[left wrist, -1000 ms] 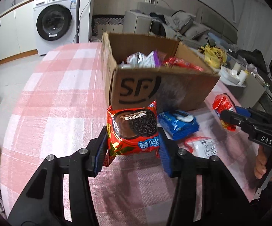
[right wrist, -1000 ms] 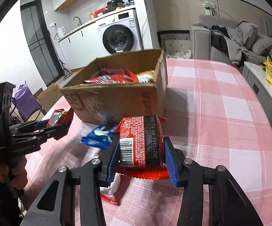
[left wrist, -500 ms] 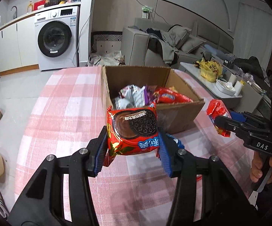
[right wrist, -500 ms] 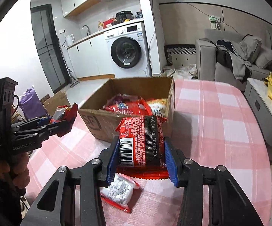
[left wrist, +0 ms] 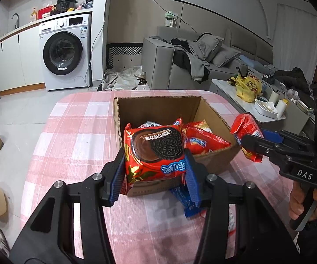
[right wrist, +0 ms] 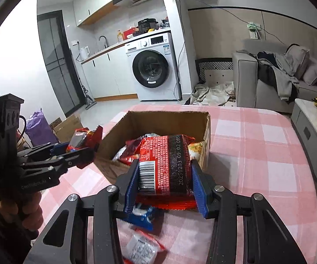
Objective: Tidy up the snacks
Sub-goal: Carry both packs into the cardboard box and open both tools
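Both tongs are closed on snack packs. In the left tongs (left wrist: 154, 167) a red cookie pack (left wrist: 155, 149) is clamped between the blue pads; in the right tongs (right wrist: 166, 182) a red pack (right wrist: 166, 165) is clamped, barcode side up.

Compared with a second earlier, both packs are seen higher. The box (left wrist: 119, 118) was then viewed side-on, with its printed wall facing the left camera; now its open top is looked into from above, and the snacks already inside are visible. Each pack is now held at the near rim of the box, above the desk (left wrist: 75, 132), not yet over the middle of the opening.

The lift is judged complete. Clearance over the cardboard wall appears sufficient, so a forward carry and release into the box is expected next.

A blue pack (right wrist: 141, 216) and a clear pack (right wrist: 142, 248) are left on the desk, just in front of the box. The task is therefore judged unfinished.
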Action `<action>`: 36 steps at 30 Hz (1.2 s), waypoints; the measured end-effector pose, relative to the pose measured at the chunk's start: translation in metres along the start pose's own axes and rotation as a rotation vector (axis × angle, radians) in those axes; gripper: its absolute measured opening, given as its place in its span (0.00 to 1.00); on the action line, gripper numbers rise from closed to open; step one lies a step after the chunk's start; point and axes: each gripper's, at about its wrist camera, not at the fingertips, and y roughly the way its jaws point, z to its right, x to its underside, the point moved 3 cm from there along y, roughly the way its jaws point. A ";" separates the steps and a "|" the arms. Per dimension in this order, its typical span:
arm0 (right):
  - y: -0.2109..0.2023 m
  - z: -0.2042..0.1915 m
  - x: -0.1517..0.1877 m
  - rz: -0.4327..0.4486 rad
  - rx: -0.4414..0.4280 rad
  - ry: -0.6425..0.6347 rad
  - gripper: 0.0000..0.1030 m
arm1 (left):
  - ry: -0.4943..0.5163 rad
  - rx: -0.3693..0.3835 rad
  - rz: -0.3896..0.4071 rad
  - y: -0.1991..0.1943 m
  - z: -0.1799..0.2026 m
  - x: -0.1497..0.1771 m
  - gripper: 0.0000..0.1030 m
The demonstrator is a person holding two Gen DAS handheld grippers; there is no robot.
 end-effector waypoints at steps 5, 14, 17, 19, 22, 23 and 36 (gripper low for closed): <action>0.011 0.001 -0.011 0.014 -0.006 0.006 0.44 | 0.007 -0.013 0.001 0.021 0.000 -0.013 0.45; 0.034 0.007 -0.021 0.028 -0.013 0.027 0.44 | 0.009 -0.023 0.002 0.058 -0.003 -0.031 0.45; 0.041 0.010 -0.024 0.028 -0.010 0.039 0.44 | 0.018 -0.034 0.004 0.070 -0.002 -0.035 0.45; 0.047 0.012 -0.025 0.032 -0.008 0.051 0.44 | 0.025 -0.045 0.005 0.079 -0.001 -0.037 0.45; 0.057 0.014 -0.028 0.034 0.002 0.058 0.44 | 0.045 -0.059 0.008 0.093 0.002 -0.040 0.45; 0.061 0.014 -0.029 0.035 0.009 0.054 0.44 | 0.050 -0.061 0.007 0.097 0.003 -0.041 0.45; 0.099 0.020 -0.040 0.012 0.027 0.036 0.44 | 0.075 -0.070 -0.019 0.147 0.002 -0.048 0.45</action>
